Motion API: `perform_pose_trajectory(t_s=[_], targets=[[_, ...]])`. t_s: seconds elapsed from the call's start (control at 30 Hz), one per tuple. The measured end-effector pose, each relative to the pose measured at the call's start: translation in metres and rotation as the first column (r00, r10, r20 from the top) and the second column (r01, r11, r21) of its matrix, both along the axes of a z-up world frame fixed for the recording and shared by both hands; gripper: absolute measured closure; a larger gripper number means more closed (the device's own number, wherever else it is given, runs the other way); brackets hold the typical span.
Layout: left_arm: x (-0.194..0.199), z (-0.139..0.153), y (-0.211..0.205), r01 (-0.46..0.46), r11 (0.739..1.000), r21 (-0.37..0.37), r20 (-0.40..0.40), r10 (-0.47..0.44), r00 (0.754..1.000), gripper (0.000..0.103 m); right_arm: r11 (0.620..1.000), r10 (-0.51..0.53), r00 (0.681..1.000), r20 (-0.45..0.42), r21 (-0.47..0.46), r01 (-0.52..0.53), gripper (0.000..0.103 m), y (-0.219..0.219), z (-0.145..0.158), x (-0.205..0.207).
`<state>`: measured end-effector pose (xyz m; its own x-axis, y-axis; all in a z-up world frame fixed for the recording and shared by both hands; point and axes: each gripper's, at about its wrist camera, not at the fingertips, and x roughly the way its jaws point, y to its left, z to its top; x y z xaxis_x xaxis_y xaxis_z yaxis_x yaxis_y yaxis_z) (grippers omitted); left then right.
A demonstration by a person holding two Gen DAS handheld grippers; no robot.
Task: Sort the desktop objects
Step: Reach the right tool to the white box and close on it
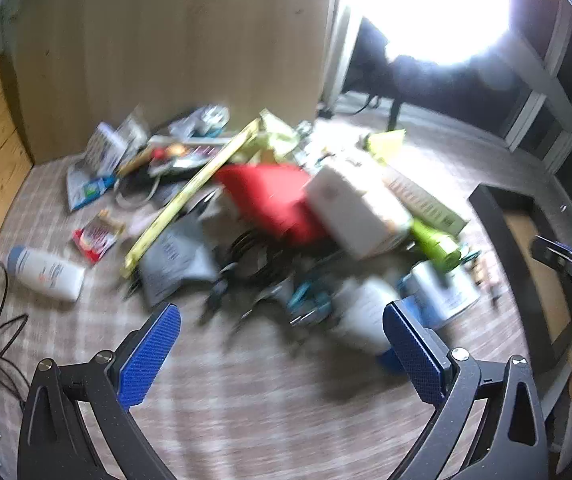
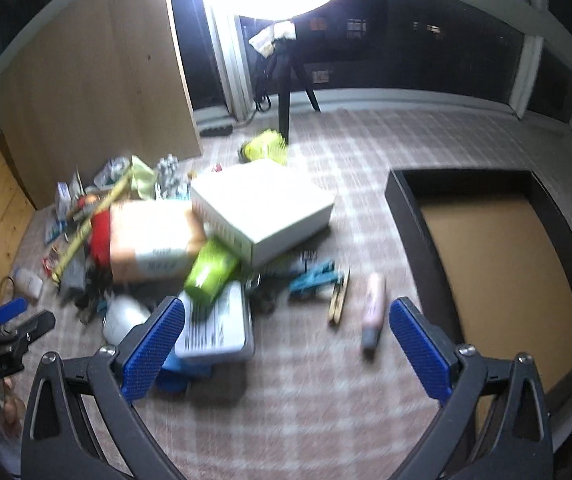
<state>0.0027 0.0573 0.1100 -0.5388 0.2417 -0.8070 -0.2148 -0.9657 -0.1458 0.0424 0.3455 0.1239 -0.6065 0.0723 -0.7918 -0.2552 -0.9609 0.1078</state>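
A heap of desktop objects lies on a checked cloth. It holds a white box [image 2: 264,210], an orange-and-white box [image 2: 154,238], a green bottle [image 2: 210,272], a red item [image 1: 274,200], a yellow ruler [image 1: 190,194] and a white bottle [image 1: 48,274]. A pink tube [image 2: 373,308] lies apart on the right. My left gripper [image 1: 282,356] is open and empty, in front of the heap. My right gripper [image 2: 287,348] is open and empty, above the cloth between a grey case [image 2: 216,324] and the pink tube. Both views are motion-blurred.
A dark tray with a brown floor [image 2: 405,200] stands at the right. A wooden panel [image 1: 166,52] rises behind the heap. A ring light on a tripod [image 2: 284,92] stands at the back. Black cables [image 1: 2,320] lie at the left edge.
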Motion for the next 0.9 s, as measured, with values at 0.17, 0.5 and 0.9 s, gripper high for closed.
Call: perform_pose_trajectory(t_s=[0.17, 0.5, 0.9], targets=[[-0.005, 0.027, 0.044, -0.004, 1.000, 0.022, -0.031, 0.005, 1.000, 0.001, 0.996, 0.090, 0.996, 0.024, -0.009, -0.090, 0.000, 0.030, 0.013, -0.042], [-0.030, 0.029, 0.126, -0.054, 0.998, 0.026, -0.001, 0.054, 0.999, 0.003, 0.960, 0.259, 0.959, 0.116, -0.144, -0.241, 0.000, 0.080, -0.011, -0.127], [-0.064, -0.005, 0.175, -0.100, 0.995, -0.011, 0.072, 0.100, 0.992, 0.004, 0.906, 0.355, 0.915, 0.192, -0.311, -0.287, 0.013, 0.100, -0.065, -0.189]])
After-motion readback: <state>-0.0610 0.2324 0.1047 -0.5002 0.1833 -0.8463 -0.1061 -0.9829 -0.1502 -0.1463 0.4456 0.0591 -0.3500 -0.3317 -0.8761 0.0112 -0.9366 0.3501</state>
